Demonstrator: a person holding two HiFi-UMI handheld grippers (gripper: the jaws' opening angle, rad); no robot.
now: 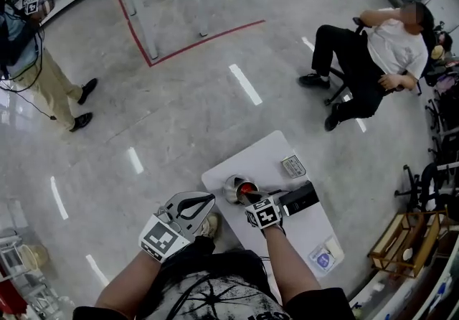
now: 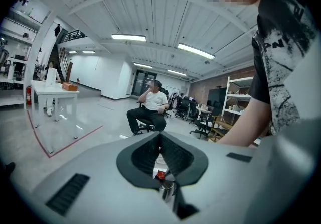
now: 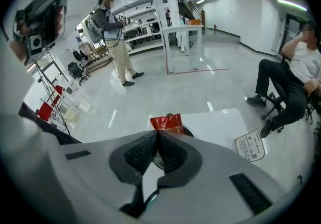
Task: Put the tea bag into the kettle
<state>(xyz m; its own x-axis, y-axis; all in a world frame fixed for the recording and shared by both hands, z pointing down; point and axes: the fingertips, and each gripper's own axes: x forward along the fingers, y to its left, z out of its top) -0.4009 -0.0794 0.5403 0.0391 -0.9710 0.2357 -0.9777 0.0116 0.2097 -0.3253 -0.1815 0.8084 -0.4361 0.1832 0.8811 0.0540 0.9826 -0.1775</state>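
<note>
**A:** In the head view, why does the right gripper (image 1: pixel 249 196) hang right over the kettle (image 1: pixel 233 188)?

**B:** To line up the drop, most likely. The kettle stands open at the near corner of the small white table (image 1: pixel 267 153), and the red tea bag (image 1: pixel 247 187) sits over its mouth. The left gripper (image 1: pixel 211 199) waits off the table's edge, just beside the kettle, and carries nothing.

**A:** Does the left gripper view bear that out?

**B:** Yes. Its jaws are pressed together with nothing between them. It points almost level across the room, and a scrap of red and the kettle's metal rim show low behind the jaws.

**A:** And the right gripper view?

**B:** There the jaws are closed tight on the bag's lower edge, so the rest stands clear beyond the tips, above the kettle's dark opening. A printed card (image 3: pixel 251 146) lies well off to the right.

**A:** How does the bag look?

**B:** It is a flat, glossy red sachet, slightly crinkled, with a straight sealed top edge. It looks light, and would probably fall straight in once let go.
</note>
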